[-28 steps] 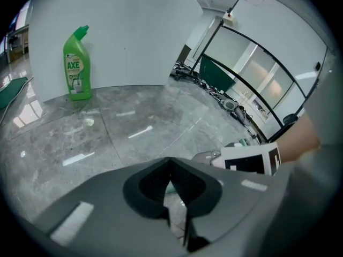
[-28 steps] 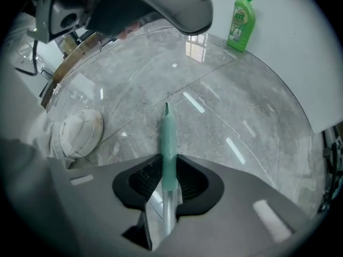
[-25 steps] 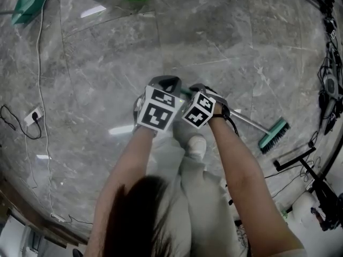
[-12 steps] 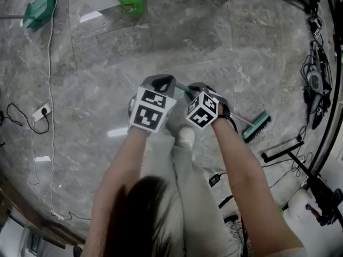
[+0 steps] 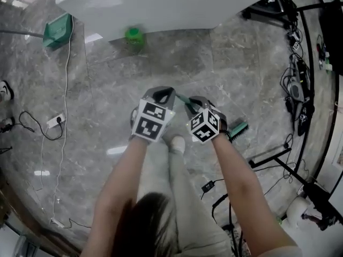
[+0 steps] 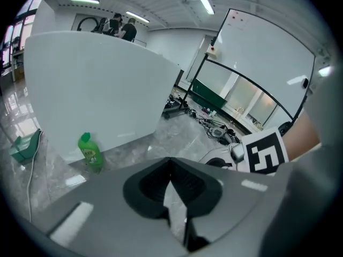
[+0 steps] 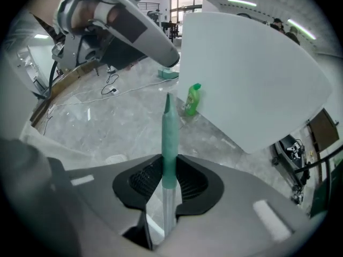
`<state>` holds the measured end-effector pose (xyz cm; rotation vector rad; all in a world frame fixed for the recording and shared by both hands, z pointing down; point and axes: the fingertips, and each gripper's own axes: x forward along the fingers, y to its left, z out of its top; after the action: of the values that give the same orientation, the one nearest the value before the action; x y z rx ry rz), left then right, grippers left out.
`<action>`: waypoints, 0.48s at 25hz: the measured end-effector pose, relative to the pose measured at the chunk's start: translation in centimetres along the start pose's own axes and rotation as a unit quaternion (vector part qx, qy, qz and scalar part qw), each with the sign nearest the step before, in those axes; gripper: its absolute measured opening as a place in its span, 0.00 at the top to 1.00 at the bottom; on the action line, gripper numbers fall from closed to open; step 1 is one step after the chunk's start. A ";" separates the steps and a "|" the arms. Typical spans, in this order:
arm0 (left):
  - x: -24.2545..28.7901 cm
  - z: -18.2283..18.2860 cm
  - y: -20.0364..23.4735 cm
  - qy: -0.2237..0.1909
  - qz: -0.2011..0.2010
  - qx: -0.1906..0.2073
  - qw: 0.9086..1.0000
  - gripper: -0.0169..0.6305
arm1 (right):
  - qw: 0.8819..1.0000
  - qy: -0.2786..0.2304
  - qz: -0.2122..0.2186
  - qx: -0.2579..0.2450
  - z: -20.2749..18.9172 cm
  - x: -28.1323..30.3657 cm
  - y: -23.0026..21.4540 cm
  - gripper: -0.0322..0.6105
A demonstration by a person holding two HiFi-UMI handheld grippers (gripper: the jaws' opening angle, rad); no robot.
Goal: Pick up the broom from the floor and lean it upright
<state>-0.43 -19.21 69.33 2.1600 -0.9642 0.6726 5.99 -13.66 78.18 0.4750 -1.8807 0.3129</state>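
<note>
Broom [image 5: 239,128] head's swung in toward R claw [image 7: 170,169], clamped on its handle [image 7: 169,125]; L claw [image 6: 171,165] shut, empty.

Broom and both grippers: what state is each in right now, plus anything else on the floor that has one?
Broom: tilted, handle end raised, not yet upright.
Right gripper: shut on the broom's handle.
Left gripper: shut, nothing between its jaws.
Green bottle: upright on the floor, cap on.
</note>
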 end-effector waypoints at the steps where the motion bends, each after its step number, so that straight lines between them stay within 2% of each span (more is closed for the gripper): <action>1: -0.5 0.9 -0.2 -0.004 0.000 0.004 1.000 0.98 | 1.000 -0.009 -0.006 0.005 0.7 -1.0 -0.4 0.82; 7: -3.0 6.2 -0.4 -0.035 0.004 0.014 0.999 0.98 | 0.995 -0.063 -0.053 0.052 4.9 -5.8 -4.1 0.82; 12: -5.0 10.1 0.8 -0.064 0.014 0.024 0.998 0.98 | 0.982 -0.112 -0.108 0.107 9.3 -9.0 -8.4 0.82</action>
<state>-2.20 -24.92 59.68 2.2585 -1.0564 0.5809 4.96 -23.59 66.37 0.8849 -1.9988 0.3277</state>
